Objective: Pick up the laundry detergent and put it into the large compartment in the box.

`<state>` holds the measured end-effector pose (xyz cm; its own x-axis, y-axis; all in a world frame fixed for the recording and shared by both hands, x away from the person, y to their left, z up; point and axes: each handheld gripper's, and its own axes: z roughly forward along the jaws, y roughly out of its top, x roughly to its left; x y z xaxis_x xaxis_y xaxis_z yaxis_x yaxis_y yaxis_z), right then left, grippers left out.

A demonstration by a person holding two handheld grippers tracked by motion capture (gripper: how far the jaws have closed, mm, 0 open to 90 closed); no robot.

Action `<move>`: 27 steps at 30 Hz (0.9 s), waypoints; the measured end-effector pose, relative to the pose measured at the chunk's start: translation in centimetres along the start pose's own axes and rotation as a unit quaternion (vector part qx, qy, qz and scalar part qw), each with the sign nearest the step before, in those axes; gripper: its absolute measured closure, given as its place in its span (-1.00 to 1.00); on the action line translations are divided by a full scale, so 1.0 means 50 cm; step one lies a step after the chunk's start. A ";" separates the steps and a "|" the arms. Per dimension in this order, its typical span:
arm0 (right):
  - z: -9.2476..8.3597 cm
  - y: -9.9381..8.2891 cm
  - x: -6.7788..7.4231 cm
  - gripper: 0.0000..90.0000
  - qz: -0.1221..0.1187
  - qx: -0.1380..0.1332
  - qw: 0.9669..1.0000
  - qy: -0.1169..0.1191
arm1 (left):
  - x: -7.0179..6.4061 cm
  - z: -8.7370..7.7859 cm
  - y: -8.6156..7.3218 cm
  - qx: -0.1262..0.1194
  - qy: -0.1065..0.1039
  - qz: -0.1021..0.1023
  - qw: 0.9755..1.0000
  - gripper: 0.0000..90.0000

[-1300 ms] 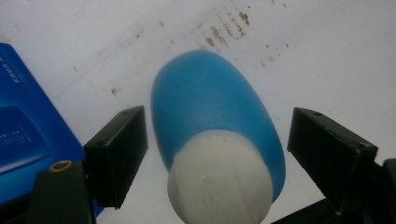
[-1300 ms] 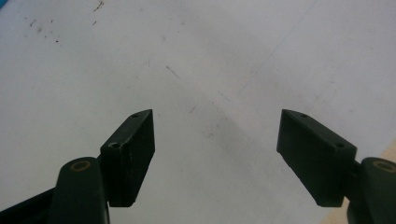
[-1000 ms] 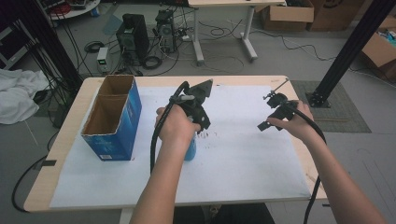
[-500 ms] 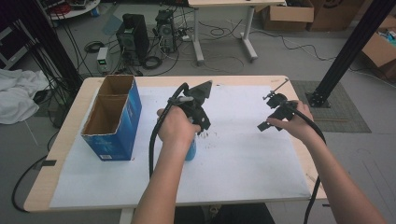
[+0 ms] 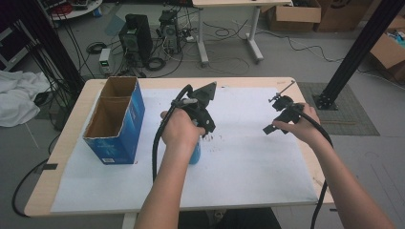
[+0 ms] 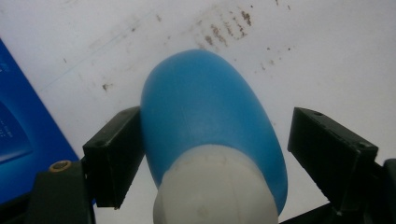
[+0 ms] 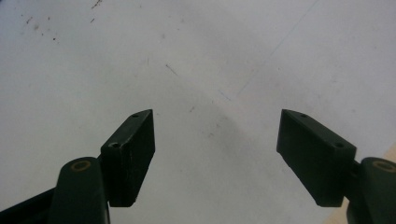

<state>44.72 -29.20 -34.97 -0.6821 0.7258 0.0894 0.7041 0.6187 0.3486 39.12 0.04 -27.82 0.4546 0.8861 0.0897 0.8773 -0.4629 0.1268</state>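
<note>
A blue bottle [image 6: 205, 107] with a white cap lies between the jaws of my left gripper [image 6: 217, 123]. The left pad touches its side, while the right pad stands apart from it with white paper showing in the gap. From above, the bottle [image 5: 195, 155] peeks out under the left hand, which holds the left gripper [image 5: 204, 131] pointing down at the middle of the table. My right gripper [image 5: 275, 115] hovers over the right part of the table. Its jaws are wide apart over bare paper, and the right gripper [image 7: 215, 126] has nothing between them.
An open-topped blue cardboard box [image 5: 114, 124] stands on the table's left, close to the bottle, and its blue wall [image 6: 18, 140] shows beside the left jaw. White paper [image 5: 248, 157] with small brown specks covers the wooden table [image 5: 67, 143]. Computers and cables sit on the floor beyond.
</note>
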 end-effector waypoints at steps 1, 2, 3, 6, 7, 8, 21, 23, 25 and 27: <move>0.000 0.000 0.000 -0.38 0.000 0.000 1.000 0.000 | 0.000 0.000 0.000 0.000 0.001 -0.001 1.000 -0.53; 0.000 0.000 0.000 -0.38 0.000 0.000 1.000 0.000 | -0.001 0.000 0.000 0.000 0.002 -0.001 1.000 -0.52; 0.000 -0.001 0.000 -0.38 0.000 0.000 1.000 0.001 | -0.001 0.000 0.001 0.000 0.003 -0.001 1.000 -0.52; 0.001 -0.001 -0.001 -0.38 0.000 0.000 1.000 0.000 | -0.001 -0.001 0.001 0.000 0.004 -0.003 1.000 -0.52; 0.000 -0.001 -0.001 -0.38 0.000 -0.001 1.000 0.000 | -0.001 -0.001 0.001 -0.001 0.004 -0.005 1.000 -0.51; 0.000 -0.001 -0.001 -0.38 0.000 0.000 1.000 0.000 | -0.001 -0.001 0.001 -0.001 0.004 -0.006 1.000 -0.50; 0.003 -0.001 0.000 -0.38 0.000 -0.002 1.000 0.003 | -0.001 -0.001 0.002 0.002 0.012 -0.019 1.000 -0.39; 0.003 -0.001 -0.001 -0.38 -0.001 -0.003 1.000 0.004 | -0.002 0.000 0.003 0.002 0.014 -0.020 1.000 -0.39; 0.002 -0.002 -0.002 -0.38 -0.002 -0.002 1.000 0.002 | -0.002 0.000 0.004 0.003 0.015 -0.018 1.000 -0.39; 0.002 -0.002 -0.003 -0.38 0.001 -0.003 1.000 0.004 | -0.002 0.000 0.004 0.002 0.015 -0.020 1.000 -0.38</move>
<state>44.75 -29.34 -35.10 -0.6820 0.7249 0.0973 0.7044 0.6151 0.3543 39.24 -0.15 -27.82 0.4135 0.9033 0.1142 0.8958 -0.4261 0.1262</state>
